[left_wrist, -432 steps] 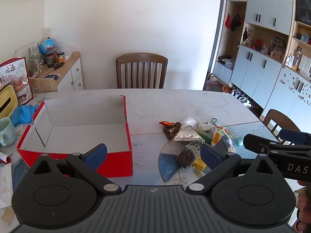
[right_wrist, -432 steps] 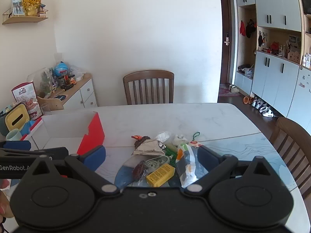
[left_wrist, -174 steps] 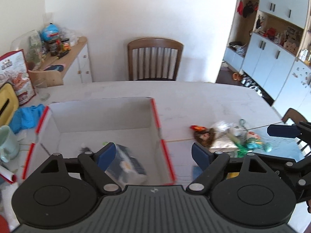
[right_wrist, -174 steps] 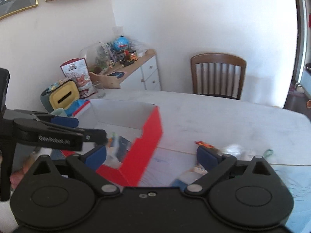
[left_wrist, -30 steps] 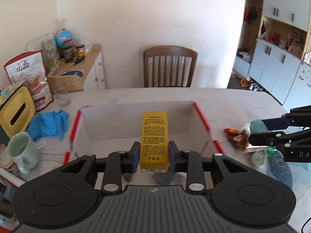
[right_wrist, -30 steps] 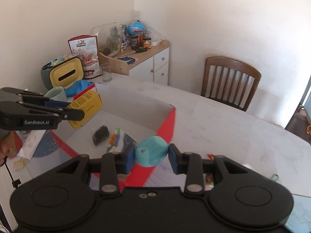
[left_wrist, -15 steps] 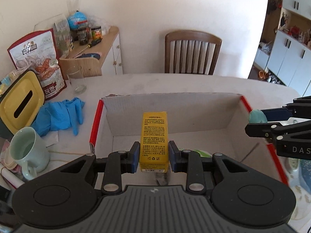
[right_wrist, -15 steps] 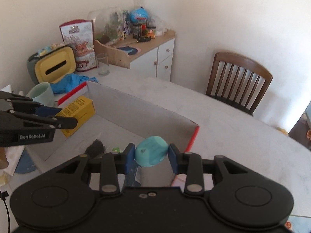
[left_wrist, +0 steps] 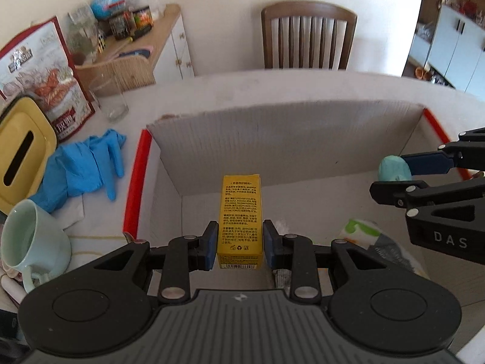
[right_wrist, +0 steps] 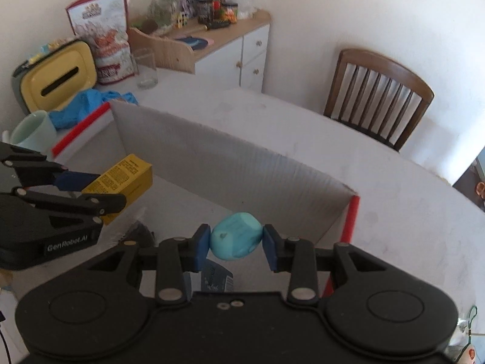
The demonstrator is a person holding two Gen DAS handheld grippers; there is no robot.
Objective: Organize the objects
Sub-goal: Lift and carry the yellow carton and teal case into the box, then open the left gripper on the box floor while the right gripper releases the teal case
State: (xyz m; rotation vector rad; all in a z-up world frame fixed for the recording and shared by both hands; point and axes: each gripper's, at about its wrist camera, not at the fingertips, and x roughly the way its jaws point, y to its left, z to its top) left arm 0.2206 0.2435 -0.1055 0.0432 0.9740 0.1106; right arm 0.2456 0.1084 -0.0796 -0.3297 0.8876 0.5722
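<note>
Both tools, left [left_wrist: 240, 247] and right [right_wrist: 236, 247], tilt down over the box [left_wrist: 288, 133].

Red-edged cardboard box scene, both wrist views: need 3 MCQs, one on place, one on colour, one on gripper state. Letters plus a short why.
1. Where do the blue gloves lie?
A. inside the box
B. on the table beside the box, outside it
C. on the chair

2. What colour is the carton in the left gripper?
A. yellow
B. green
C. white

3. What is the state of the right gripper?
A. open and empty
B. shut on nothing
C. shut on a rounded teal object

Key:
1 B: the blue gloves lie outside the box, past its red edge.
2 A: the left gripper clamps a yellow carton with dark print.
3 C: the right gripper presses both pads on the teal object.
</note>
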